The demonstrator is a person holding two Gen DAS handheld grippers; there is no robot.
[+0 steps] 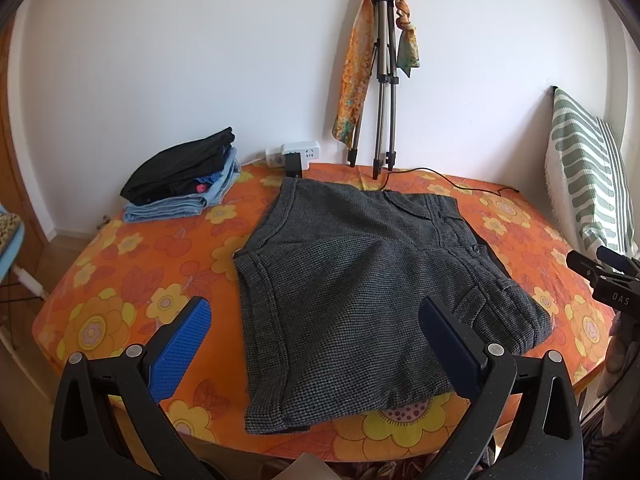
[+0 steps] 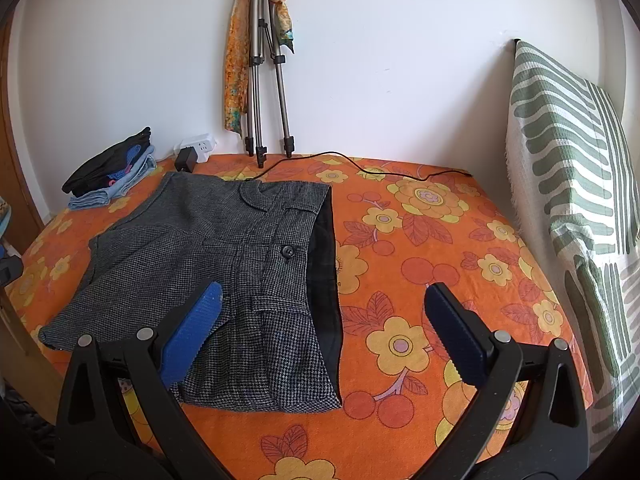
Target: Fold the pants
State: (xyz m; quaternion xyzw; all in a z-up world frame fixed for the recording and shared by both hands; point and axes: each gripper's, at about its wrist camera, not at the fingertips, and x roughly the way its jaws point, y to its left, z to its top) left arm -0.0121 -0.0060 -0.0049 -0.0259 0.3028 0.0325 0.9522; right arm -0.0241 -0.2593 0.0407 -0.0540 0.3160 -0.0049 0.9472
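Grey houndstooth pants (image 1: 352, 288) lie folded into a flat rectangle on the orange floral table cover (image 1: 120, 280). In the right wrist view the pants (image 2: 208, 264) lie left of centre, their waistband with its dark lining facing right. My left gripper (image 1: 316, 320) is open and empty, held above the near part of the pants. My right gripper (image 2: 324, 304) is open and empty, above the waistband edge near the front. The right gripper also shows at the right edge of the left wrist view (image 1: 600, 276).
A stack of folded clothes (image 1: 184, 184) sits at the back left. A white power strip (image 1: 296, 152) and a tripod (image 1: 380, 80) with a scarf stand at the wall. A black cable (image 2: 360, 168) runs along the back. A striped green cushion (image 2: 572, 184) leans at right.
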